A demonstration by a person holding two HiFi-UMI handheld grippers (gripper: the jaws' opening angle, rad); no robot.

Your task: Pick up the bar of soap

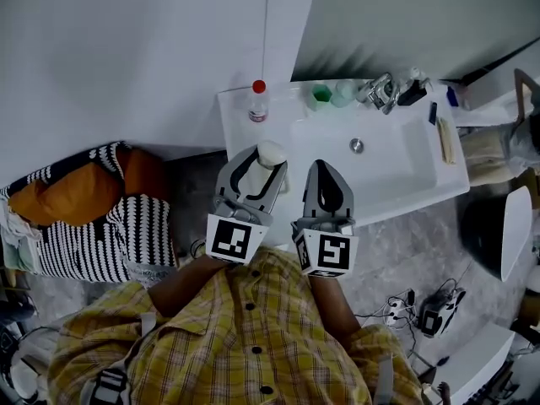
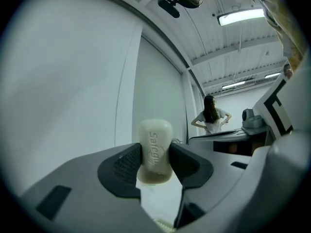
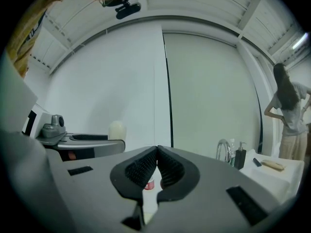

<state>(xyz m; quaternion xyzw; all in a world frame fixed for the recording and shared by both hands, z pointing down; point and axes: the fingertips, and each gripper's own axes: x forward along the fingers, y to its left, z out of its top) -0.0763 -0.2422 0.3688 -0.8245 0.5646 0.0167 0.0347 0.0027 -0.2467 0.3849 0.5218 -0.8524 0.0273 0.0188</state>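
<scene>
A cream bar of soap [image 2: 155, 151] with raised lettering stands on end between the black pads of my left gripper [image 2: 155, 165], which is shut on it and lifted into the air. In the head view the soap [image 1: 271, 153] pokes out of the left gripper [image 1: 268, 164] above the near left part of the white sink [image 1: 396, 175]. My right gripper [image 1: 324, 175] hovers beside it over the sink's front edge. In the right gripper view its jaws [image 3: 156, 165] meet at the tips with nothing between them, and the soap [image 3: 117, 129] shows at left.
A clear bottle with a red cap [image 1: 258, 101] stands on the sink's back left corner. A green cup [image 1: 321, 94], a chrome tap [image 1: 380, 91] and a dark dispenser [image 1: 413, 92] line the back. A striped and orange bundle [image 1: 93, 209] lies at left. A person [image 2: 212, 114] stands in the distance.
</scene>
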